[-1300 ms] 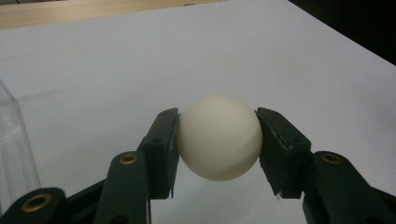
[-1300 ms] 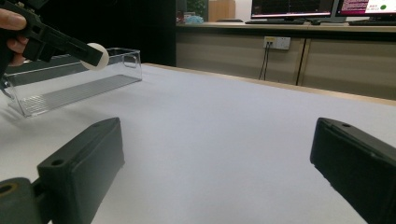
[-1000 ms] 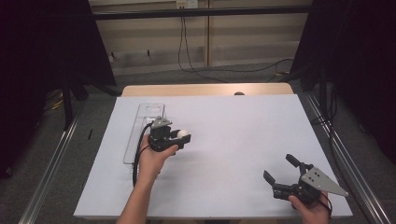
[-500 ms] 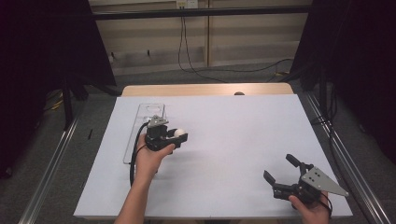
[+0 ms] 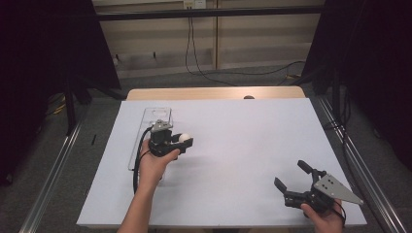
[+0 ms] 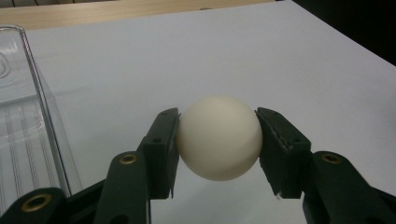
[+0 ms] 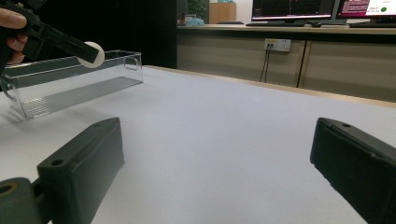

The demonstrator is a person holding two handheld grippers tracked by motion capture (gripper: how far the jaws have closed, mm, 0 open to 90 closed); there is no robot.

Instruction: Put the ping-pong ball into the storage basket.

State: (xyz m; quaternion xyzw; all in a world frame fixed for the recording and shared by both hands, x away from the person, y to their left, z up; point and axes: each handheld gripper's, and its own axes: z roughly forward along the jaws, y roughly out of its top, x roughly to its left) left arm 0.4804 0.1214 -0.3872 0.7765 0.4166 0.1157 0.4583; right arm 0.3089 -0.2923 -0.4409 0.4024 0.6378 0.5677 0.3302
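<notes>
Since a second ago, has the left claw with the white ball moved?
No. The left claw holds the white ball at the same spot beside the clear tray.

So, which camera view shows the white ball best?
The left gripper view: the white ball is large and sharp there, pinched between the fingers of the left gripper. The high view shows it as a small white dot beside the clear tray. The right gripper view shows it far off, partly covered.

Tray (image 6: 28, 140) cut off by left edge in left gripper view. Ball (image 7: 91, 54) partly behind a jaw in right gripper view. Small dark thing (image 5: 248, 97) at table's far edge: too small to tell.
</notes>
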